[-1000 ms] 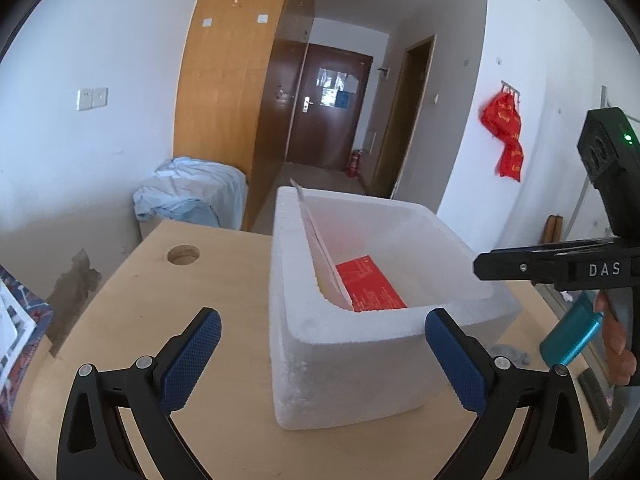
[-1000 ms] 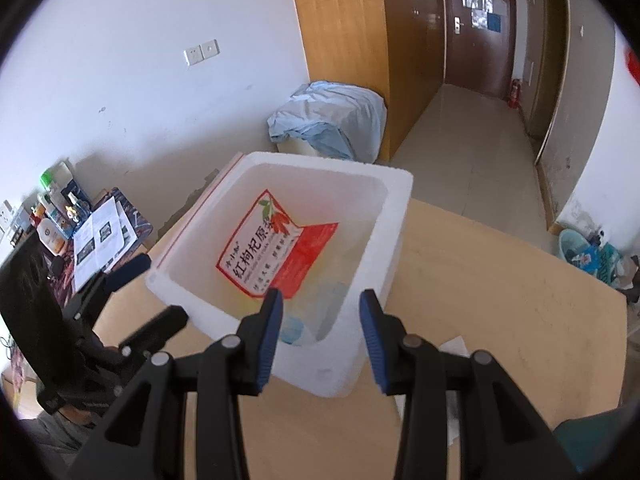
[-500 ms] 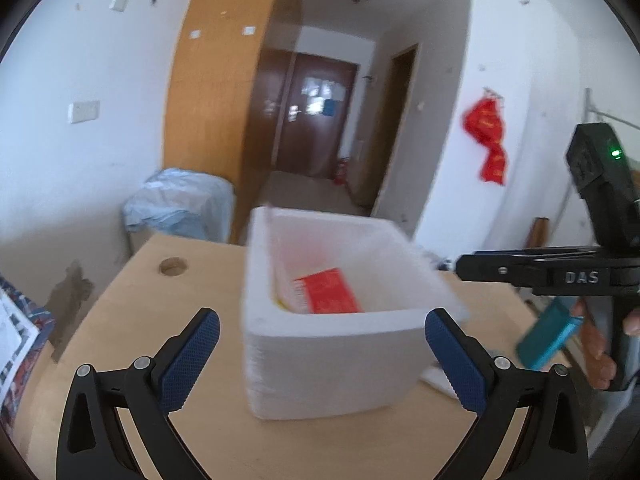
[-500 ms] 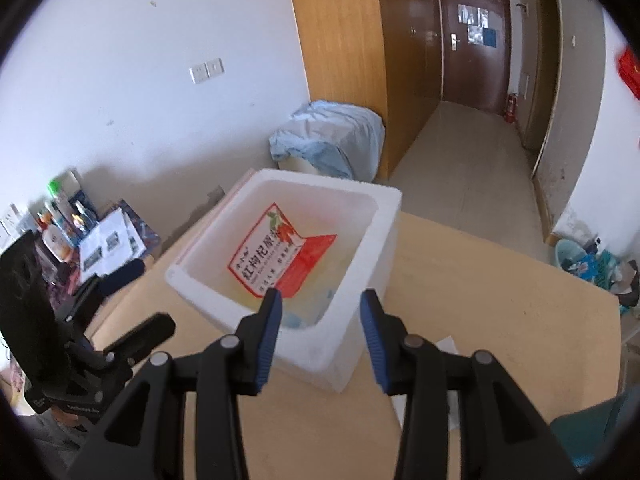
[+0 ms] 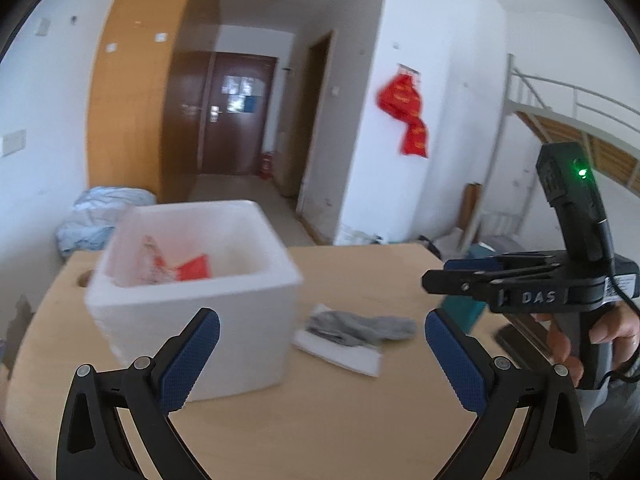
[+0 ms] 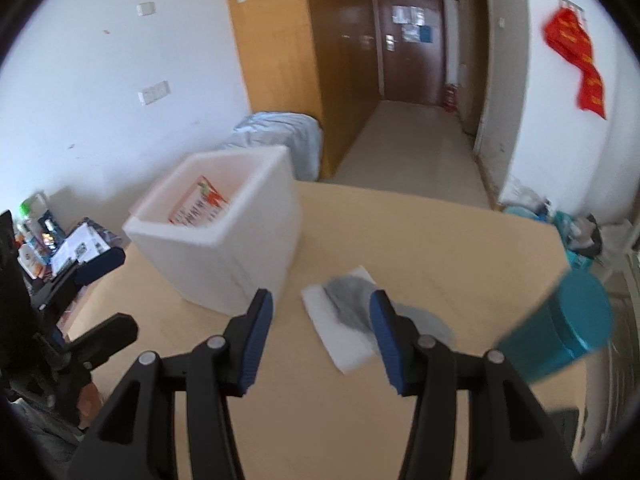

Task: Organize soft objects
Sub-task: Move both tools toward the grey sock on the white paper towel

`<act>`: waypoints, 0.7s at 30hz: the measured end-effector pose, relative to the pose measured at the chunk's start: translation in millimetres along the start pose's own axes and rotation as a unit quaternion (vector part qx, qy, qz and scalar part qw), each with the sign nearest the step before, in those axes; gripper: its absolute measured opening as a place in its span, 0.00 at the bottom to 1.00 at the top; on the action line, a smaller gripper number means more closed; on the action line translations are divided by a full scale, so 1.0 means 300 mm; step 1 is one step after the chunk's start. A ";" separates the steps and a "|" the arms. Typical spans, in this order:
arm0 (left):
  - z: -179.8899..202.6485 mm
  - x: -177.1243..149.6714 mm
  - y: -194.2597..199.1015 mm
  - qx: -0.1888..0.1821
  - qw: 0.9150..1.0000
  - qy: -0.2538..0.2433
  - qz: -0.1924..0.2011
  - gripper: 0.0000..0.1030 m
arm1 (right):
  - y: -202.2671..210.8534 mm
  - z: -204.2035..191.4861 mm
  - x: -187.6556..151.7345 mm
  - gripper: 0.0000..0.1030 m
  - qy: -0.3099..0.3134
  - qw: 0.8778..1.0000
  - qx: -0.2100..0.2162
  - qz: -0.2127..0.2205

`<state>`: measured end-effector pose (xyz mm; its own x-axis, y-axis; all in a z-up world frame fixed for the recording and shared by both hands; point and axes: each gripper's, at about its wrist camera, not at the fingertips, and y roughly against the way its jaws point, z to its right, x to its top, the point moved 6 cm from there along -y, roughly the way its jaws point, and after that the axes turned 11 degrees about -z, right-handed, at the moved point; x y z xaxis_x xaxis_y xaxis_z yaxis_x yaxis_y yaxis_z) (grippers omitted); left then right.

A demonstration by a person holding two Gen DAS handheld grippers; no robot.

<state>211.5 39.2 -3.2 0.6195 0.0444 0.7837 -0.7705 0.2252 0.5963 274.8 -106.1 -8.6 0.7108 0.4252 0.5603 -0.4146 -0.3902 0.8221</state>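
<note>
The white foam box [image 5: 192,292] stood on the wooden counter [image 5: 320,420], and one soft thing was already inside it: a red-and-white printed pouch [image 6: 198,208] leaning against the inner wall. That part of the task looked done.

What was left lay just beside the box, on the side toward the right gripper: a crumpled grey cloth [image 5: 360,326] resting on a flat white sheet [image 5: 340,354]. Neither was held by anything. A teal cylinder [image 6: 560,330] stood farther from the box than the cloth; whether it is a soft object I could not tell.

The left gripper [image 5: 320,360] was wide open and empty, with the near corner of the box seen between its fingers. The right gripper [image 6: 320,336] was opening, with nothing pressed between its pads; the grey cloth appeared beyond them, partly behind one fingertip.

In my judgement the task was about half finished: the cloth, and perhaps the sheet, were not yet in the box.
</note>
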 end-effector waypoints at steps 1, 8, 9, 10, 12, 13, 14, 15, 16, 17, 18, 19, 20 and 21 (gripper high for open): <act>0.026 -0.013 -0.006 -0.005 1.000 -0.006 -0.003 0.99 | 0.005 0.015 -0.025 0.59 -0.004 1.000 -0.006 -0.002; 0.168 -0.070 -0.034 -0.056 0.998 -0.037 -0.016 0.99 | 0.035 0.083 -0.108 0.59 -0.011 1.000 -0.026 0.004; 0.181 -0.078 -0.043 -0.060 0.997 -0.039 -0.020 0.99 | 0.030 0.087 -0.117 0.59 -0.011 1.000 -0.025 0.001; 0.190 -0.082 -0.055 -0.062 0.997 -0.040 -0.025 0.99 | 0.019 0.094 -0.123 0.59 -0.009 1.000 -0.027 -0.002; 0.208 -0.094 -0.085 -0.066 0.996 -0.040 -0.037 0.99 | 0.005 0.103 -0.127 0.59 -0.006 1.000 -0.027 -0.004; 0.209 -0.096 -0.097 -0.068 0.996 -0.041 -0.040 0.99 | -0.004 0.110 -0.129 0.59 -0.004 1.000 -0.024 -0.005; 0.215 -0.098 -0.113 -0.069 0.996 -0.043 -0.044 0.99 | -0.013 0.116 -0.129 0.59 -0.005 1.000 -0.021 -0.005; 0.219 -0.095 -0.126 -0.069 0.996 -0.043 -0.046 0.99 | -0.025 0.122 -0.127 0.59 -0.006 1.000 -0.021 -0.006; 0.223 -0.093 -0.142 -0.071 0.995 -0.043 -0.048 0.99 | -0.037 0.132 -0.128 0.59 -0.007 1.000 -0.022 -0.008; 0.224 -0.095 -0.158 -0.073 0.995 -0.041 -0.052 0.99 | -0.048 0.137 -0.128 0.59 -0.008 1.000 -0.022 -0.010; 0.219 -0.096 -0.165 -0.075 0.995 -0.038 -0.053 0.99 | -0.063 0.145 -0.129 0.59 -0.007 1.000 -0.020 -0.014; 0.221 -0.098 -0.179 -0.080 0.995 -0.036 -0.056 0.99 | -0.073 0.152 -0.132 0.59 -0.006 1.000 -0.018 -0.017; 0.226 -0.101 -0.195 -0.083 0.994 -0.036 -0.061 0.99 | -0.084 0.169 -0.138 0.59 -0.007 1.000 -0.018 -0.020; 0.229 -0.102 -0.213 -0.079 0.994 -0.036 -0.067 0.99 | -0.094 0.176 -0.137 0.59 -0.008 1.000 -0.018 -0.023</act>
<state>231.5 -43.4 -53.4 0.6979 -0.0648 0.7133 -0.6457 0.3740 0.6657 287.2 -155.7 -60.2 0.7387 0.4285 0.5203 -0.4015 -0.3403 0.8503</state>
